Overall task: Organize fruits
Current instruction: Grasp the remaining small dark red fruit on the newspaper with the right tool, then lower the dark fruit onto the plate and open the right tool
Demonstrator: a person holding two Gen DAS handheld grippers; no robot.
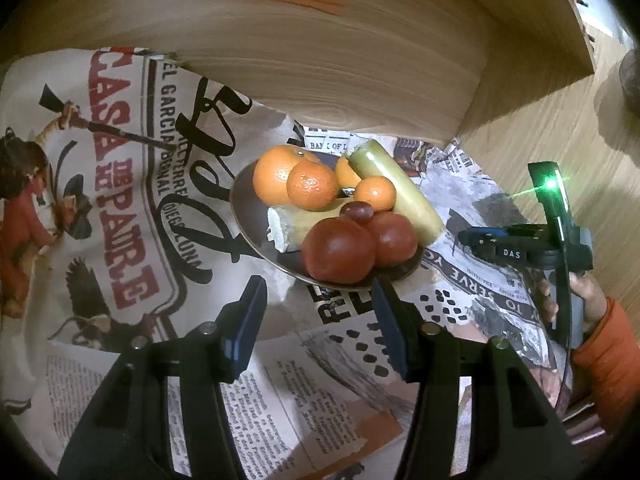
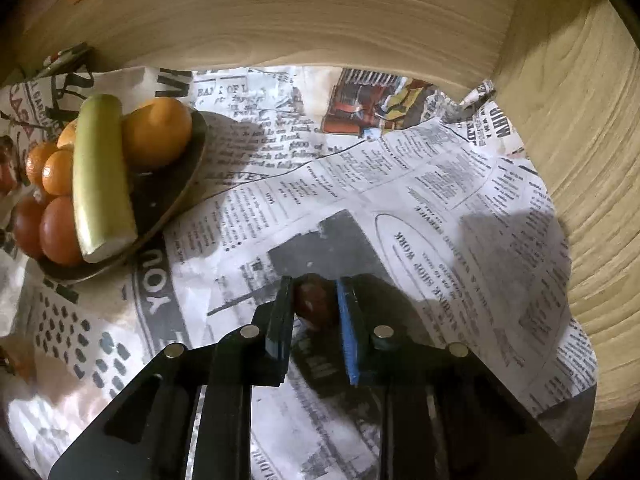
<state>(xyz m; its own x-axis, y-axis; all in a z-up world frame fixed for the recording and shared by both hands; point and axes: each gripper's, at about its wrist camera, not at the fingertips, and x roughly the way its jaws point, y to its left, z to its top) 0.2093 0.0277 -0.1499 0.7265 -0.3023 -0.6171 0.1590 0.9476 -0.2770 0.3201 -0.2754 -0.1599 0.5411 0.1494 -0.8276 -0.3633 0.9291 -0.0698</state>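
While my left gripper (image 1: 320, 316) hangs half open and empty just short of the plate (image 1: 248, 216), my right gripper (image 2: 314, 300) pinches a small dark red fruit (image 2: 314, 306) (a grape, perhaps) over the newspaper (image 2: 440, 184), apart from that plate.

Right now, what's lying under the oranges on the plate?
A pale cut stalk pokes out beneath the oranges, resting on the dark plate. How far it runs underneath is covered by the fruit.
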